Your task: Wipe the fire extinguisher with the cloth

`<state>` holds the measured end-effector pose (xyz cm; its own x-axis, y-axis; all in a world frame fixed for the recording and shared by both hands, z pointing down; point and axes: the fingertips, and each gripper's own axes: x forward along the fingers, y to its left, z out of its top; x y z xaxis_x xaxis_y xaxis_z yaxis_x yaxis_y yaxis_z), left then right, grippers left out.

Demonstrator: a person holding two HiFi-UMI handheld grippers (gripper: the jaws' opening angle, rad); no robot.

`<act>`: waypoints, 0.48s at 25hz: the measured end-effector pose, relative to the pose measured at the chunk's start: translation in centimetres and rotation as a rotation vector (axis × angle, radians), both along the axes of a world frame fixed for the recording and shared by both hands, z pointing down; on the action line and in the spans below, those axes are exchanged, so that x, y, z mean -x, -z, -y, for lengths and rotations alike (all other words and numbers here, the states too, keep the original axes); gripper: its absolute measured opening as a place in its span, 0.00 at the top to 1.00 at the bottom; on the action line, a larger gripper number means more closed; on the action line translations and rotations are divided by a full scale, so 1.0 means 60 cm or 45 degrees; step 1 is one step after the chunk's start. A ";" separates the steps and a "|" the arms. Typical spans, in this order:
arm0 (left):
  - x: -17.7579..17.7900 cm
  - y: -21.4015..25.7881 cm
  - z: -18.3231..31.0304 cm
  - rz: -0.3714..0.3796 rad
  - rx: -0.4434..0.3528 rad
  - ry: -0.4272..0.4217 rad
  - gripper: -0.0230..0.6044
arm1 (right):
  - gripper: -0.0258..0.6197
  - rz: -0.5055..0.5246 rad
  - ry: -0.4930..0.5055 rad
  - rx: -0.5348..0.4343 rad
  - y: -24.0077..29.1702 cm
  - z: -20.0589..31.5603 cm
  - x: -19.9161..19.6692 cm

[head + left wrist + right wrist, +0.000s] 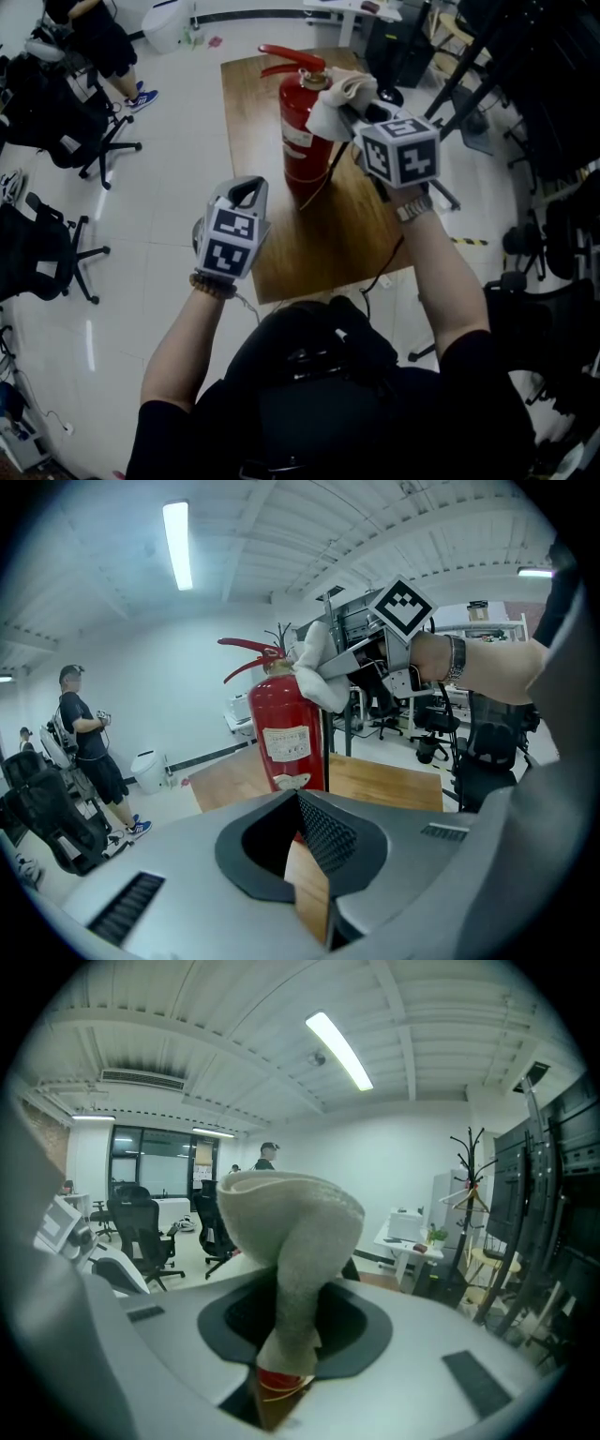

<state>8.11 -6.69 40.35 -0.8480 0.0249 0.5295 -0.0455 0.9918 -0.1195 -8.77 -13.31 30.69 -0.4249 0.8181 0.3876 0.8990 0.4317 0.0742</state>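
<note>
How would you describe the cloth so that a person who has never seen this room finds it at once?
Find the wooden table on the pale floor; a red fire extinguisher stands upright on it. At the extinguisher's top, the right tool is shut on the cloth. It is the only soft, off-white, bunched thing there.
</note>
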 end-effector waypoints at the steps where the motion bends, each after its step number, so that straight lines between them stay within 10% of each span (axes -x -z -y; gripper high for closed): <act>1: -0.001 -0.002 -0.001 -0.003 -0.002 -0.002 0.96 | 0.79 0.002 -0.006 -0.001 -0.002 0.001 -0.001; 12: 0.007 -0.017 0.014 -0.031 -0.017 -0.004 0.96 | 0.79 -0.028 -0.010 -0.006 -0.034 0.019 -0.006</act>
<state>7.72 -7.55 41.35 -0.8348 0.0150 0.5503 -0.0514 0.9931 -0.1051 -8.40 -14.47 32.76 -0.4225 0.8131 0.4005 0.8971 0.4382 0.0567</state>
